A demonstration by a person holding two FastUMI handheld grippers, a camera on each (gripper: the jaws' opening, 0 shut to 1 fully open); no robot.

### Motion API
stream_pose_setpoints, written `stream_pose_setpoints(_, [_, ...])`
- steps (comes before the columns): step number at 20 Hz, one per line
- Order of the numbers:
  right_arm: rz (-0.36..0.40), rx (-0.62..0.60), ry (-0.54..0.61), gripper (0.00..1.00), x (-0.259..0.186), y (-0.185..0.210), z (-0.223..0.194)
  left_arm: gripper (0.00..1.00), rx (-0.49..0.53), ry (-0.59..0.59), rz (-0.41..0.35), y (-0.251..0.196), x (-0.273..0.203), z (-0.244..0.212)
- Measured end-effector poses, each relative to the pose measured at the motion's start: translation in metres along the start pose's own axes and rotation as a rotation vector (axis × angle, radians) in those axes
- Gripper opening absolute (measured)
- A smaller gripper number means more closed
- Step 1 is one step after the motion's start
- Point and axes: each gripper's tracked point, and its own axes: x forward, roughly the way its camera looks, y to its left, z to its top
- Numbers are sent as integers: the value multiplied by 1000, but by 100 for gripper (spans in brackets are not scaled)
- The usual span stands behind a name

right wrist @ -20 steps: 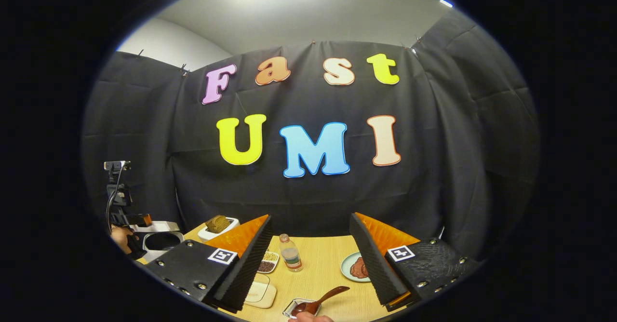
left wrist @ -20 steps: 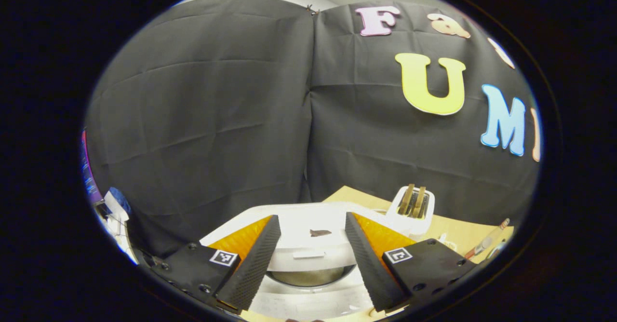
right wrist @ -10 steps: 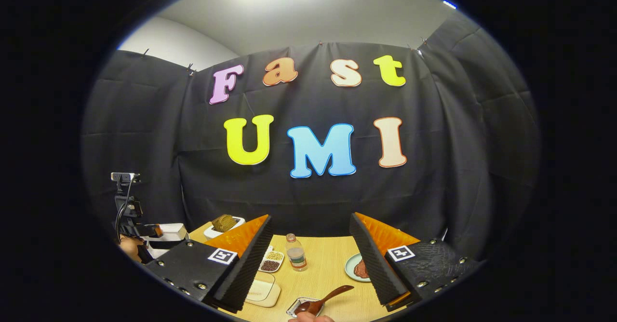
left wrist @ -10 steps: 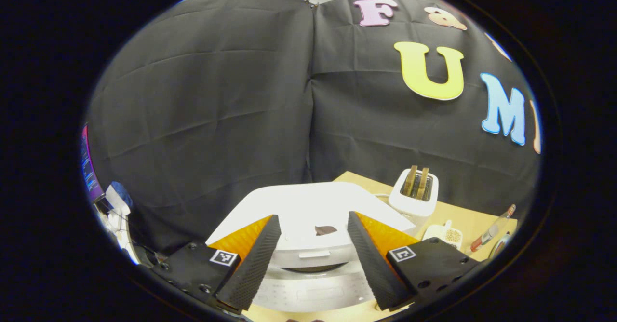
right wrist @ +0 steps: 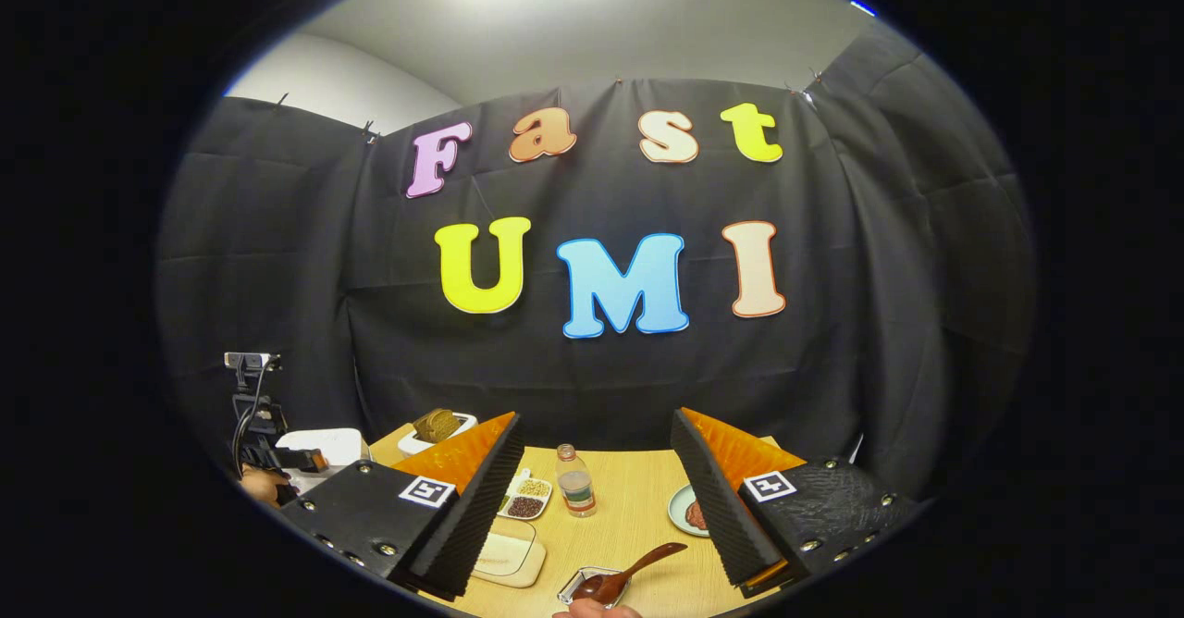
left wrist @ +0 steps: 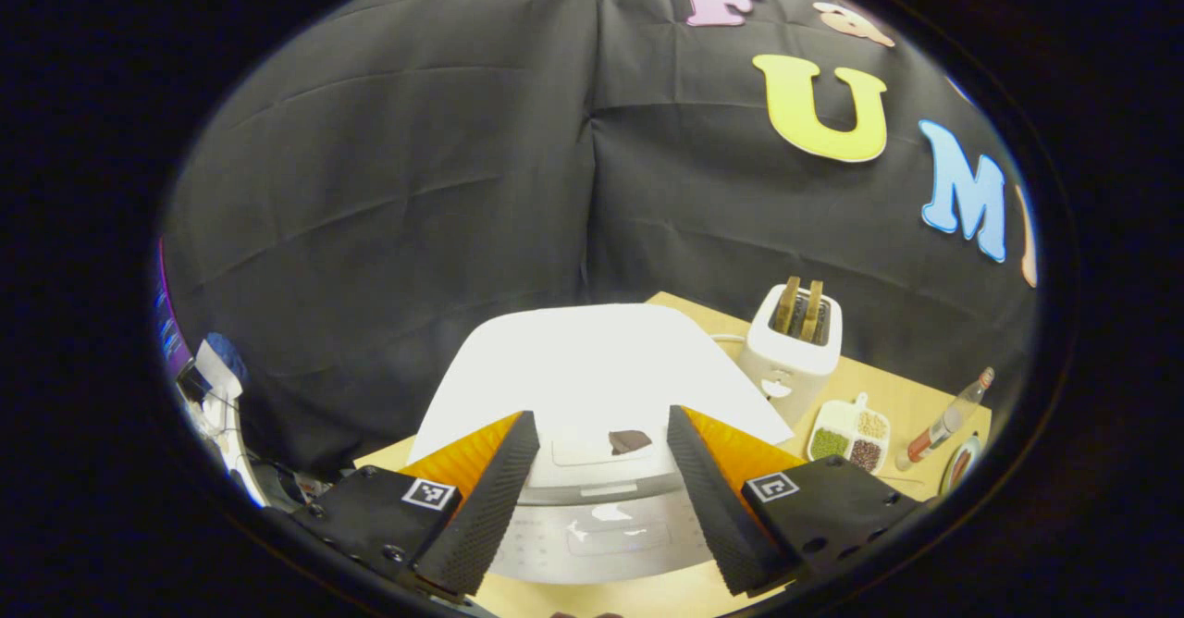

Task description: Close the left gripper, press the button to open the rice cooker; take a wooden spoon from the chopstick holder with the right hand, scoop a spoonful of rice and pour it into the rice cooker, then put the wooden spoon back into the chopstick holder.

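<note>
Left gripper [left wrist: 597, 493]: fingers spread wide with nothing between them, held in front of the rice cooker [left wrist: 592, 396] and aimed at its front edge.
Right gripper [right wrist: 597, 498]: fingers also spread wide and holding nothing, raised above the table [right wrist: 629, 507] and pointed toward the back wall.
Rice cooker: white, lid down in the left gripper view, a small dark mark on top and a pale control panel on the front, seen between the left gripper's fingers.
Wooden spoon [right wrist: 629, 574]: dark brown, lying with its bowl in a small clear tray at the near edge of the table, just below the right gripper; a chopstick holder cannot be made out.
Step in hand: judged to be the very first one, since the left gripper is not yet closed and the lid looks shut.
Next move: likely calls for bringing the left fingers together, then pressing the closed tip onto the lid's release button; which part is the button cannot be told for sure.
Surface: light wooden table carrying a white toaster [left wrist: 794, 345] with two slices standing in it, a divided dish of beans and grains [left wrist: 849, 440], a small bottle [right wrist: 575, 481] and a plate of something reddish-brown [right wrist: 689, 512].
Room: booth hung with creased black cloth, a pale ceiling with a bright light above.
Other: a person's hand shows at the far left in the right gripper view, holding the other gripper beside the cooker.
</note>
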Motion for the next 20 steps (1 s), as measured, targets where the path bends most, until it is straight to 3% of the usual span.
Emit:
stream_pose_setpoints(15, [-4, 11, -1, 98, -13, -1, -9, 99, -22, 97, 3, 2, 5, -24])
stream_pose_setpoints(20, [3, 86, -2, 93, -13, -6, -8, 100, -79, 55, -81, -1, 1, -9])
